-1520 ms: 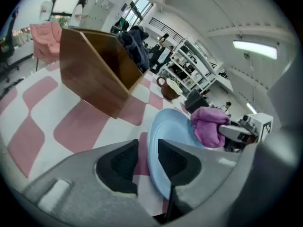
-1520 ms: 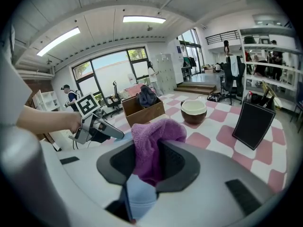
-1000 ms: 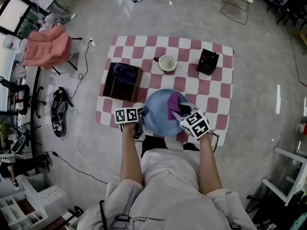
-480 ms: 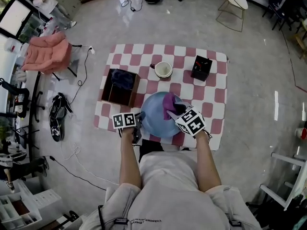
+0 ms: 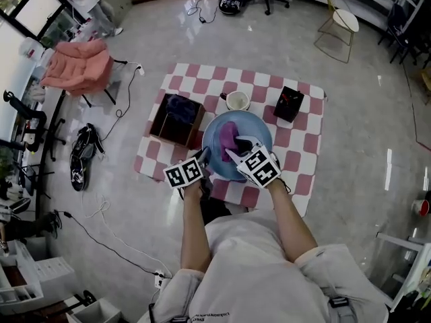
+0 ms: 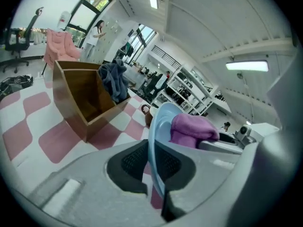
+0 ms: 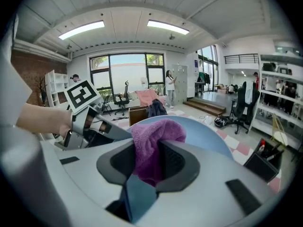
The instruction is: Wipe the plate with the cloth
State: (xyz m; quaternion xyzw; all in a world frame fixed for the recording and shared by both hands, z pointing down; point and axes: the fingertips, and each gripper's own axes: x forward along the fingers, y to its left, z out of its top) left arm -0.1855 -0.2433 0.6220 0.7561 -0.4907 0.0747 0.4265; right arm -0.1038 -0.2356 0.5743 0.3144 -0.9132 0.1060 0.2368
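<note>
The light blue plate [image 5: 250, 134] is held up off the checkered mat [image 5: 304, 155], tilted. My left gripper [image 5: 204, 157] is shut on its left rim; in the left gripper view the plate [image 6: 156, 135] stands edge-on between the pads, which press on it. My right gripper [image 5: 233, 153] is shut on the purple cloth [image 5: 227, 137], which lies against the plate's face. The right gripper view shows the cloth [image 7: 149, 144] bunched between the jaws, the plate [image 7: 201, 132] behind it and the left gripper [image 7: 90, 123] at the left. The cloth [image 6: 191, 128] is also visible from the left side.
On the mat stand a wooden box [image 5: 176, 122] with a dark cloth inside, a white cup [image 5: 237, 100] and a black holder [image 5: 289, 104]. A pink chair [image 5: 77, 66], shoes [image 5: 81, 156] and cables lie on the floor to the left.
The left jaws closed on the plate's rim. Both grippers rose, lifting the plate off the mat and tilting it, with the cloth still on it.
</note>
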